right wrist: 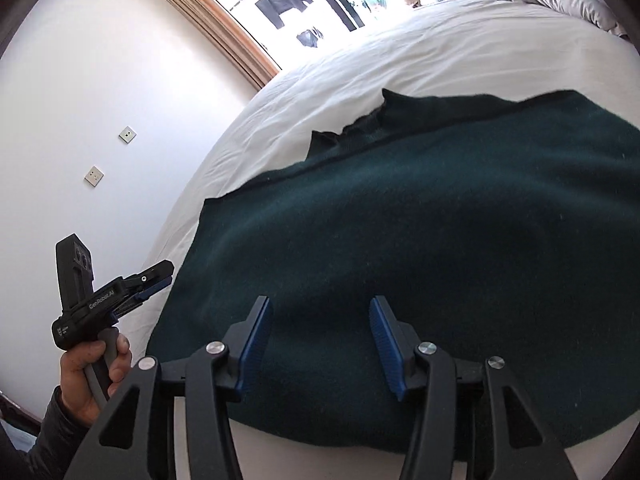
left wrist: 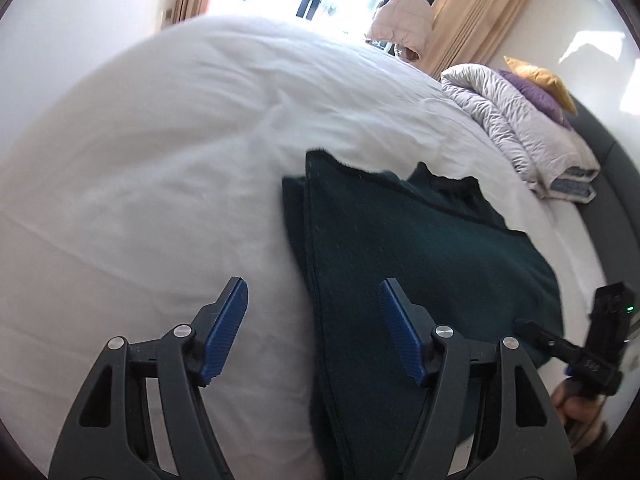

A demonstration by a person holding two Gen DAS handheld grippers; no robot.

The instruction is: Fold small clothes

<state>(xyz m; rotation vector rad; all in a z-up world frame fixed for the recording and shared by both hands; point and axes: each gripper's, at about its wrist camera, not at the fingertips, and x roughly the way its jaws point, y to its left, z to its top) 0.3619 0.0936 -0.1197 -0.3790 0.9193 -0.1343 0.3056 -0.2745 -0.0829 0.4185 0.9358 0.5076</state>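
On the white-sheeted bed [left wrist: 160,160], your dark green knitted garment [right wrist: 420,240] lies part-folded; left gripper [left wrist: 312,332] and right gripper [right wrist: 318,346] fingers spread, empty; next, likely grasp an edge.

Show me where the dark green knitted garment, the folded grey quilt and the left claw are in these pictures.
dark green knitted garment [right wrist: 420,232], right wrist view, middle of its top layer.
folded grey quilt [left wrist: 516,120], left wrist view, its upper fold.
left claw [left wrist: 312,312], left wrist view, midway between its blue fingertips.
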